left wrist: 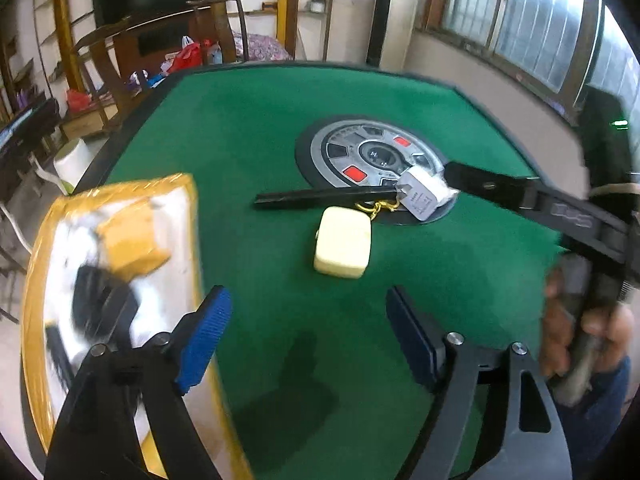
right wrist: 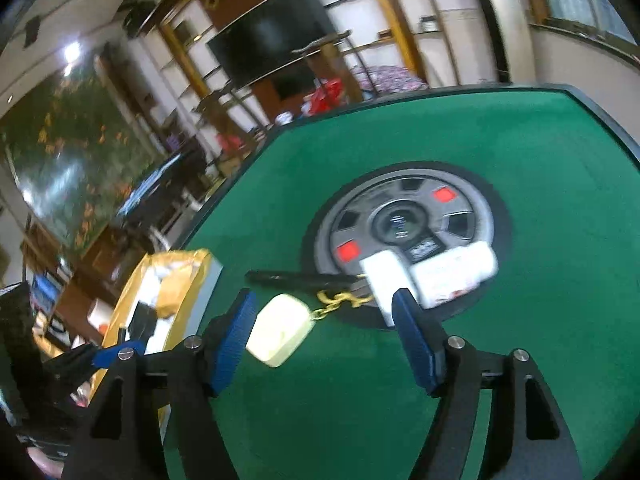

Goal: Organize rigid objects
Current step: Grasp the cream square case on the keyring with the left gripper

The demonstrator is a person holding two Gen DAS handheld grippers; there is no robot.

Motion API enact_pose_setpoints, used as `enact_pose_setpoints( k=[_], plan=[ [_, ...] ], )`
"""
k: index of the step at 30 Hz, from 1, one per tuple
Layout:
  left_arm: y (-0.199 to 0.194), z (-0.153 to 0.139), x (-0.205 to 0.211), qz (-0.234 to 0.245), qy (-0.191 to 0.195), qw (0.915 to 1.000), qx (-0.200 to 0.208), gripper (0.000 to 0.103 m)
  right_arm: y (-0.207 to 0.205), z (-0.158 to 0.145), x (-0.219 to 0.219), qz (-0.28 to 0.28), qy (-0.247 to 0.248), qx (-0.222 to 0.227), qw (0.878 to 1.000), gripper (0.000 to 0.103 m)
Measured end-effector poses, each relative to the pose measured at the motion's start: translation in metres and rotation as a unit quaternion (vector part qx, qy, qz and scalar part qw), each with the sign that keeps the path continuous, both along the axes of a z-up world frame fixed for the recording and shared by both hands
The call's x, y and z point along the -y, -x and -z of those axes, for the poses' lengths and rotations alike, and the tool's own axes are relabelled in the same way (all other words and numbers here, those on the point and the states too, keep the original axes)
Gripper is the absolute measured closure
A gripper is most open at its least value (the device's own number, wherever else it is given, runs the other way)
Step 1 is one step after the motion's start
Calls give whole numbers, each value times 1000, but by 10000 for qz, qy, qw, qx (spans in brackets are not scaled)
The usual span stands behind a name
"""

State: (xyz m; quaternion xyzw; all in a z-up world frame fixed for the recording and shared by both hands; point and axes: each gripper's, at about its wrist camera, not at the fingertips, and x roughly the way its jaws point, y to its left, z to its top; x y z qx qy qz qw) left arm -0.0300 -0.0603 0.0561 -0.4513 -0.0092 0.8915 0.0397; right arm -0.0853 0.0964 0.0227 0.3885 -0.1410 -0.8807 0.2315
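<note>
A: Just ahead of the left tongs point(left wrist: 308, 336), between their wide-spread blue pads and the round centre panel point(left wrist: 372, 160), lies the cream case point(left wrist: 342, 242) flat on the green felt point(left wrist: 248, 128). Those tongs hold nothing. Off their left pad sits the yellow-rimmed box point(left wrist: 40, 280), already carrying some sorted bits.

B: And the right tongs point(right wrist: 324, 336)?

A: Parted too, nothing pressed between the pads. The cream case point(right wrist: 280, 330) sits close by their left pad point(right wrist: 234, 344); its gold chain point(right wrist: 340, 302) runs off toward the white adapter point(right wrist: 384, 280) and a white packet point(right wrist: 456, 270), both just beyond the right pad, on the panel's edge. A black stick point(right wrist: 296, 278) lies past the case.

B: So which piece first?

A: I'd judge the case. Square the pads across its short sides, come down low, close gently; it looks hard and smooth, so it may slip.

B: The chain?

A: I can't tell whether it's hooked to anything else. Lift slowly and watch whether the adapter drags before swinging toward the box.
</note>
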Motion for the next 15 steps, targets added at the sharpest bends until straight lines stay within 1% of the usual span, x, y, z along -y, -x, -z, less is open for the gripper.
enact_pose_setpoints(
  k=[1,3,6,8,11,15],
  plan=[
    [9,3,-4,4,73,9999,93,23,1,-1,-7,91,102,23,9999,38],
    [24,10,-12,63,84,9996,254,23,4,-3,-18,200,225,57,9995,38],
    [47,22,-17,28,94,9985,540,23,7,-5,-31,385,413,113,9983,38],
    [57,28,-18,-40,127,9977,661,23,8,-5,-36,472,525,161,9974,38],
    [69,37,-20,-153,287,9968,727,23,10,-4,-40,531,656,202,9962,38],
    [81,45,-26,-166,293,9965,761,23,10,-6,-39,544,626,164,9964,38]
  ],
)
